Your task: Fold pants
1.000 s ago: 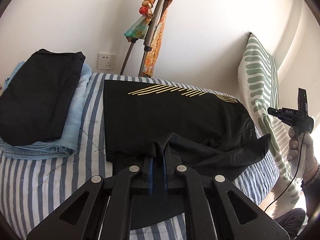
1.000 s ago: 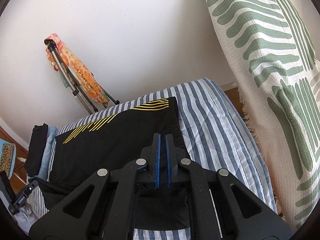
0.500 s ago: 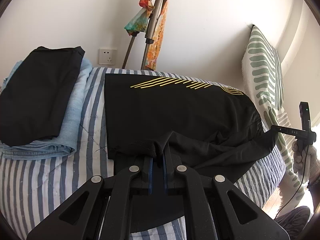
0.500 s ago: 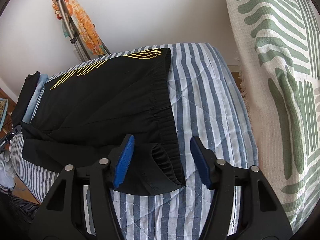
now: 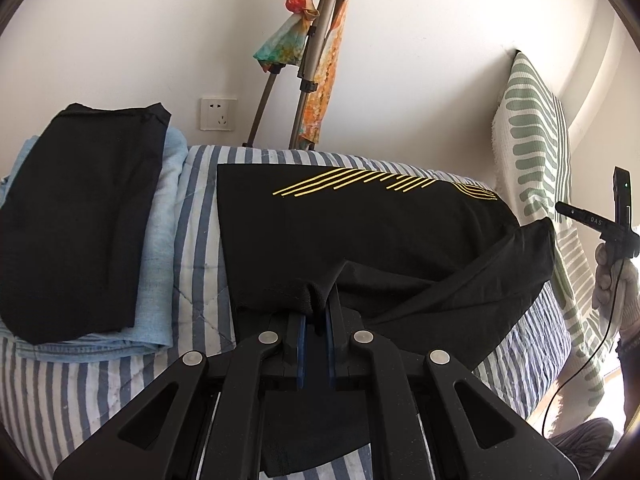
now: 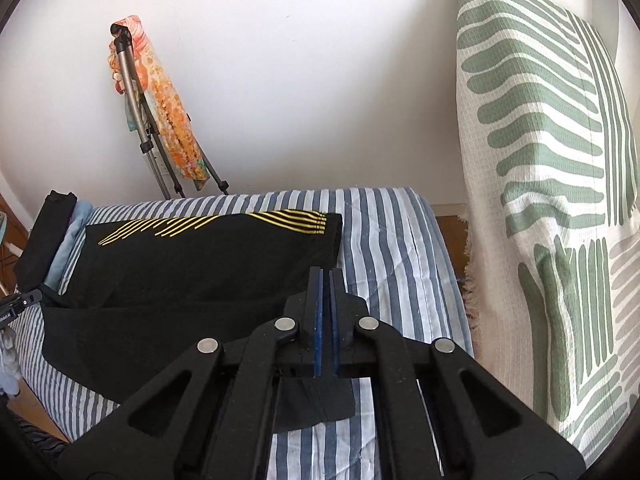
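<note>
Black pants (image 5: pixel 360 236) with yellow stripes lie across the striped bed (image 5: pixel 188 240); they also show in the right wrist view (image 6: pixel 192 264). My left gripper (image 5: pixel 314 320) is shut on a ribbed hem of the pants at their near edge. My right gripper (image 6: pixel 326 276) is shut with its fingers close together above the waistband end; the near waistband corner lies under the gripper's body and I cannot tell whether cloth is between the pads. The right gripper also shows in the left wrist view (image 5: pixel 616 216) at the far right, held by a gloved hand.
A stack of folded clothes (image 5: pixel 80 216), black on light blue, sits on the bed's left. A green-patterned pillow (image 6: pixel 540 160) stands at the right end. A tripod with a colourful scarf (image 5: pixel 316 52) stands behind the bed by the wall.
My right gripper was open over the waistband half a second ago and is now closed. The left gripper still holds the hem and has barely moved.
</note>
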